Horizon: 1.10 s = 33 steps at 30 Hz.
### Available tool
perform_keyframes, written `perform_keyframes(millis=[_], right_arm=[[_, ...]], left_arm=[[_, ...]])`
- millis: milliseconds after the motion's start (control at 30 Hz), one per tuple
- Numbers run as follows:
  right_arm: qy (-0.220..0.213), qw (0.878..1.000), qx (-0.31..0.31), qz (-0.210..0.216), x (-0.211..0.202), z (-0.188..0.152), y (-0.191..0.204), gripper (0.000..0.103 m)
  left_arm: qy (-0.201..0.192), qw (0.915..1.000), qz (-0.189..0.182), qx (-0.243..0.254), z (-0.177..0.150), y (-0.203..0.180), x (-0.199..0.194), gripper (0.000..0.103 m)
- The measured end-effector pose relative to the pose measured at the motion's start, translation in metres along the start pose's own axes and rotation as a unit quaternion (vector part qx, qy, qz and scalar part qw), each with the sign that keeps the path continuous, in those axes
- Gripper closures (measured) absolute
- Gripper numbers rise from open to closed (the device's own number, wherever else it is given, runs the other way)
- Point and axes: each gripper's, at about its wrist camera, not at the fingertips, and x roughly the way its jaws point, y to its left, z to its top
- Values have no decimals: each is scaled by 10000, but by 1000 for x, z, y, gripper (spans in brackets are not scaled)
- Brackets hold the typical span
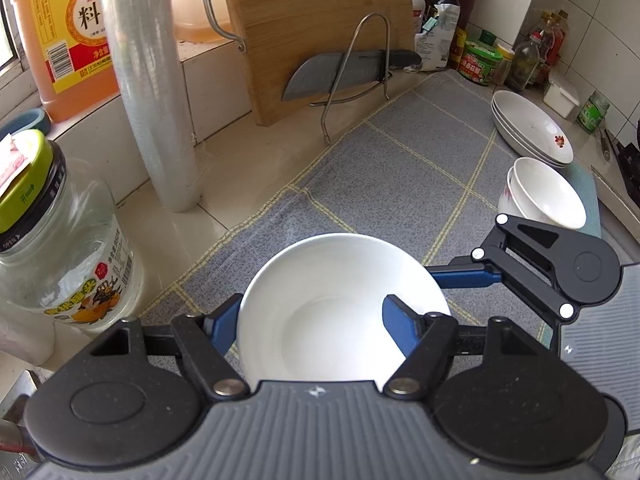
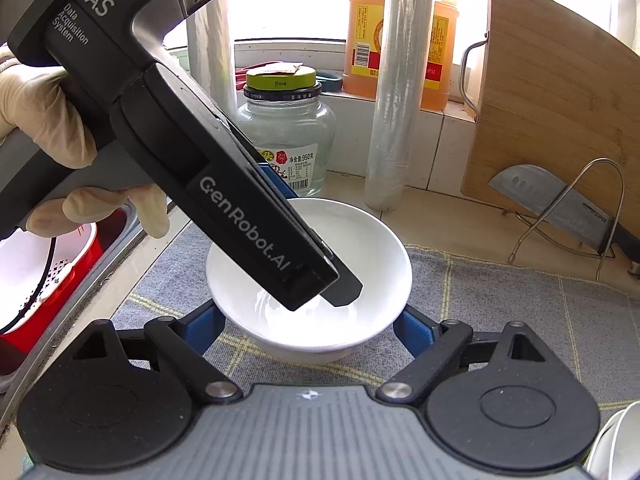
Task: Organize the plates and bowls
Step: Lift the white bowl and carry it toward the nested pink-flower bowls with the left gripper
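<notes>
Step in hand: carrying one white bowl (image 1: 340,304) toward the nested bowls (image 1: 548,196), I judge.
Left gripper (image 1: 316,328): clamped across the bowl's rim, one blue finger outside, one inside.
Bowl: just above the grey mat (image 1: 400,168), between both grippers.
Right gripper (image 2: 308,328): jaws wide, flanking the bowl; contact unclear.
Next move: set it squarely into the nested bowls, beside the stacked plates (image 1: 528,128).

A plain white bowl (image 1: 344,308) sits upright over the grey checked mat (image 1: 400,168).
</notes>
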Motion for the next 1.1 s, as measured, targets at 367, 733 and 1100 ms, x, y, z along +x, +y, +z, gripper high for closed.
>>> perform_keyframes(millis=[367,733,1100], right_arm=[[-41,9996,125,-242,-39,-19,-9,10],[-93,9975,341,-618,-82,-40,-27,10],[-171,9904,699,-1184,-120,-56,-75,10]], left_arm=[[-98,9991,-136,381,7,-46,-7,30],[-174,9961,-332,794,23,-97,-6,30],[-404,9884,-704,1280,66,-153,11,30]])
